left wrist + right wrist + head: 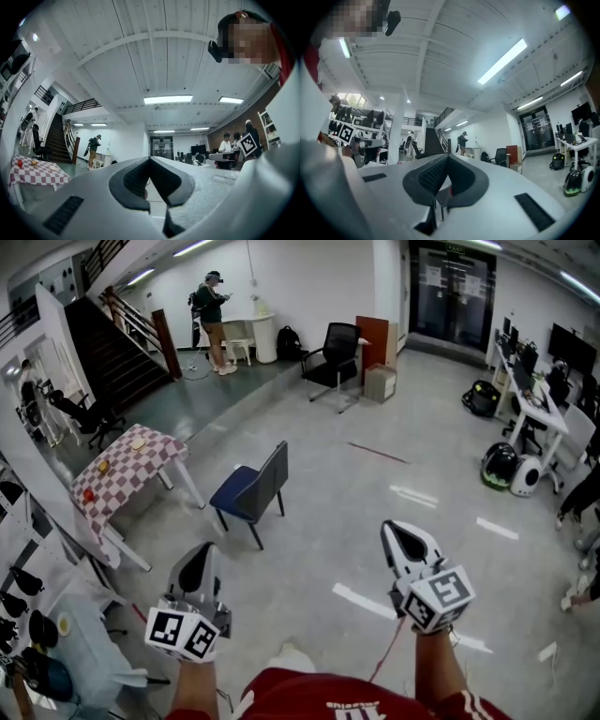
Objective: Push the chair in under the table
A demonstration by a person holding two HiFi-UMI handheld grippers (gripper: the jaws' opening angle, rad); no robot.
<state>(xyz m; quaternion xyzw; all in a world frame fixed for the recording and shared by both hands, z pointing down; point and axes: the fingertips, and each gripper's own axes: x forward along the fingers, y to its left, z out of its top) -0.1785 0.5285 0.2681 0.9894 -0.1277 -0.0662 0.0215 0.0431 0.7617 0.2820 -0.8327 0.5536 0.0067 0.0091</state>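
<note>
Both of our tools are riding closed and empty. We are holding the left gripper (199, 563) and the right gripper (410, 545) out ahead of us, each with its jaws pressed together on nothing.

We are judging the task as not yet begun. The chair (251, 491) is standing out on the floor (375, 502), apart from the table (131, 474) with its checked cloth, and neither gripper is touching it. Its blue seat (239, 489) is facing the table and its backrest (274, 474) is turning toward us, so that upper edge is looking like the natural place to push. Reaching the chair and sliding it under are both remaining.

Room is looking generous, with bare floor lying between us and the chair. The tight spot is coming at the table itself, where the seat is needing to pass between the white legs (190, 489) and under the cloth's hanging edge without snagging it. A black office chair (335, 354) is standing well away.
</note>
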